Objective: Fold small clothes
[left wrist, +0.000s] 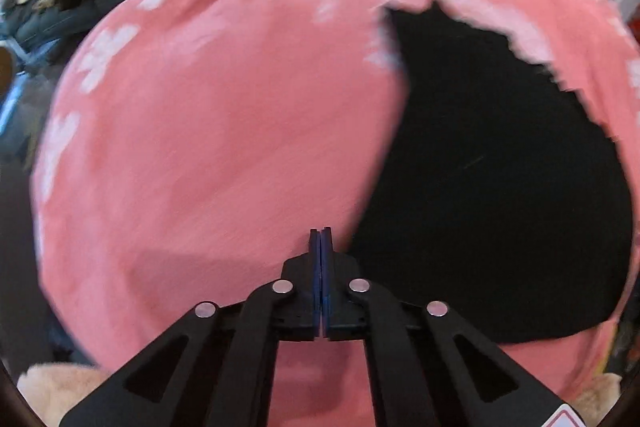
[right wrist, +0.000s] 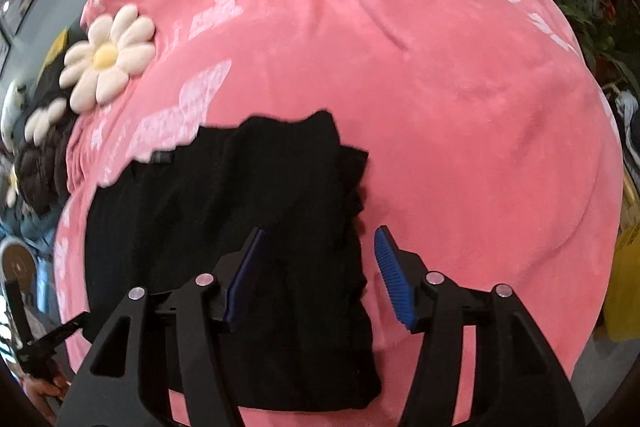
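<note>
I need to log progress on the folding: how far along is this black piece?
Done: the black garment lies spread on the pink blanket, its right side apparently doubled over. In hand: nothing; the left tongs are shut and empty, the right tongs stand open above its edge. Left: probably further folds.
</note>
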